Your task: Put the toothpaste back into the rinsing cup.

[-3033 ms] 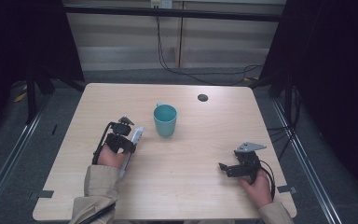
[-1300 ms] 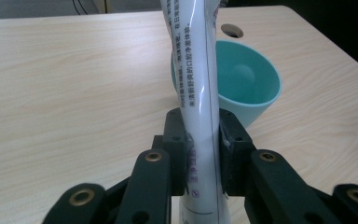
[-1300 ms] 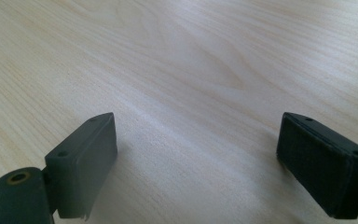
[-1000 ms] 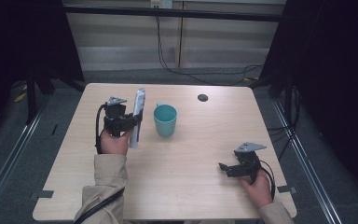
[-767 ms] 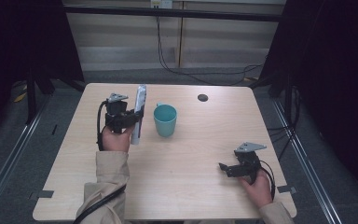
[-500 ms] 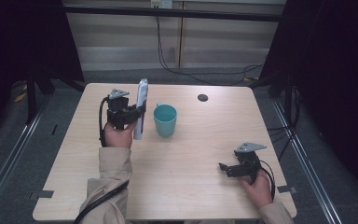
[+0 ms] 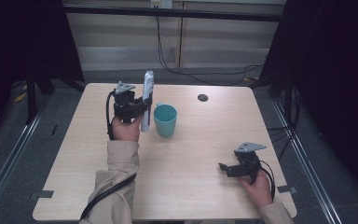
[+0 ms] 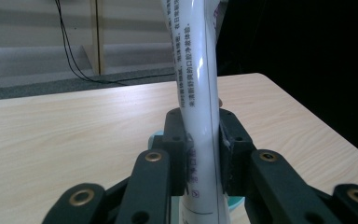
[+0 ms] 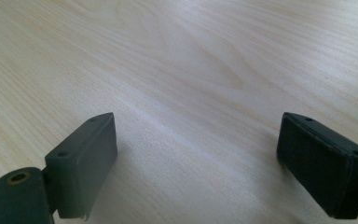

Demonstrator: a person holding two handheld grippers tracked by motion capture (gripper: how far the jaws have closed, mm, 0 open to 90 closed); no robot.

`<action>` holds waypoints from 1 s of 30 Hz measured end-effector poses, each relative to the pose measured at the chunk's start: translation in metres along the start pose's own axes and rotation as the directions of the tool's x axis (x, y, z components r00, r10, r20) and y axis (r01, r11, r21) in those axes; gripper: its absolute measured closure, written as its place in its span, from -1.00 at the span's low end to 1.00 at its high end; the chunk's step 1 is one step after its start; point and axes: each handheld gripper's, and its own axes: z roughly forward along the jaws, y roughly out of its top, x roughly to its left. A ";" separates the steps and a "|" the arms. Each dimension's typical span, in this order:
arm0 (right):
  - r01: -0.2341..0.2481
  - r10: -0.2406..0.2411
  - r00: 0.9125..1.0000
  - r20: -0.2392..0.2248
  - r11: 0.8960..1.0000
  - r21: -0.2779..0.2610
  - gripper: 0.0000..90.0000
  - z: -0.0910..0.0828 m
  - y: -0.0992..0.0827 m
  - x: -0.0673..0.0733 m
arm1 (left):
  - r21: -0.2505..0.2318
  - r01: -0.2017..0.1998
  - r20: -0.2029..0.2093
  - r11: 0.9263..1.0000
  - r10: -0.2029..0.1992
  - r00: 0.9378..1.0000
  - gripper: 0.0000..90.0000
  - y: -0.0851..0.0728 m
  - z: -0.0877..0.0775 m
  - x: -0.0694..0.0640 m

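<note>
White tube (image 7: 146, 100) in left tool (image 7: 140, 106)

A pale wooden table (image 7: 200, 154) stands on a grey floor (image 7: 9, 154). Behind it runs a light panelled wall (image 7: 121, 37) with black cables (image 7: 168, 60) hanging down. Dark curtains (image 7: 335, 70) close both sides. A small black disc (image 7: 203, 97) sits near the table's far edge.

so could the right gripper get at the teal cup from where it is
Probably yes: the right gripper stands open with nothing in it, and bare table lies between it and the teal cup. The left gripper's white tube crowds only the cup's far side.
</note>
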 end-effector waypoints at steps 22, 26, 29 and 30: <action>0.000 0.000 1.000 0.002 1.000 -0.001 -0.74 0.000 0.000 0.000 | -0.026 -0.038 0.004 0.999 0.038 0.999 0.69 0.008 0.025 -0.011; 0.001 -0.001 1.000 0.002 1.000 -0.001 -0.74 0.000 0.000 0.000 | -0.041 -0.038 0.001 0.998 0.038 0.999 0.70 0.009 0.029 -0.015; 0.001 -0.001 1.000 0.001 1.000 -0.001 -0.74 0.000 0.000 0.000 | -0.037 -0.050 -0.003 0.998 0.050 0.999 0.70 0.010 0.033 -0.016; 0.000 0.000 1.000 0.002 1.000 -0.001 -0.74 0.000 0.000 0.000 | -0.034 -0.051 -0.004 0.998 0.051 0.999 0.70 0.010 0.033 -0.016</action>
